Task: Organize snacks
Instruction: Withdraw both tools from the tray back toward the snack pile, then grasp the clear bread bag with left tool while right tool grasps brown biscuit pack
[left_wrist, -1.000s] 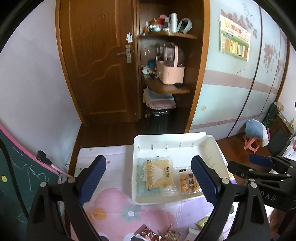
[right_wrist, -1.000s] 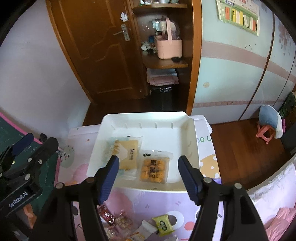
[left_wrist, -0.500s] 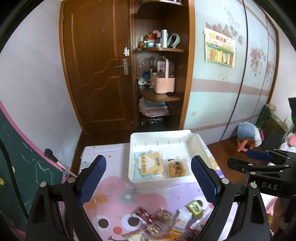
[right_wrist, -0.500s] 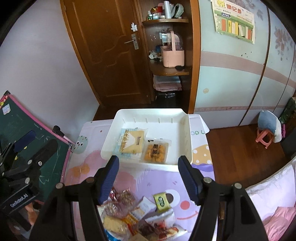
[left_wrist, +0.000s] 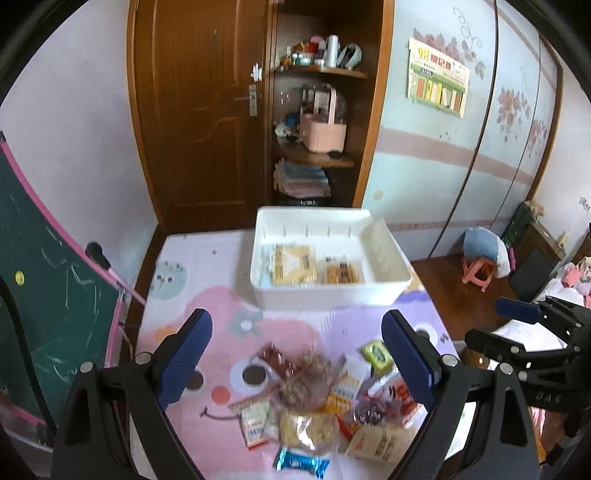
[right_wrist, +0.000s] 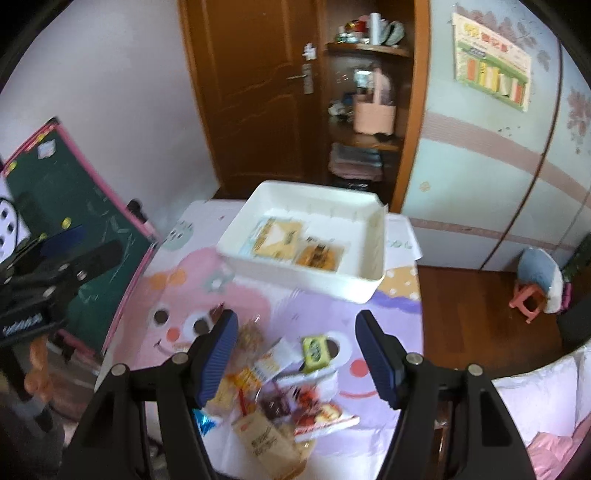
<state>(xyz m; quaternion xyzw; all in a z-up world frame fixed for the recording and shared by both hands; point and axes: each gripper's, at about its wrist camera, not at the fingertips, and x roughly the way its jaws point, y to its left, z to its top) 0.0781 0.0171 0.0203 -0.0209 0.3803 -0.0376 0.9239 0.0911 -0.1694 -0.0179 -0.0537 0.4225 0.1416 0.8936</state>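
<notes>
A white bin (left_wrist: 332, 291) is seen on a mat (left_wrist: 229, 332) printed in pink and lilac with a cartoon face, brown eyes and a pale flower. A yellow pack (left_wrist: 293, 264) and an orange-brown pack (left_wrist: 341, 273) are shown inside the bin. Among the snacks (left_wrist: 321, 402), a green-yellow packet (right_wrist: 316, 349), a blue wrapper (left_wrist: 301, 461), a kraft-brown pack (right_wrist: 264, 439) and red-printed packets are seen. Blue ribbed pads are carried on black frames by both grippers. A green chalkboard (left_wrist: 48, 295) is edged in pink. The door (left_wrist: 199, 110) is brown wood.
</notes>
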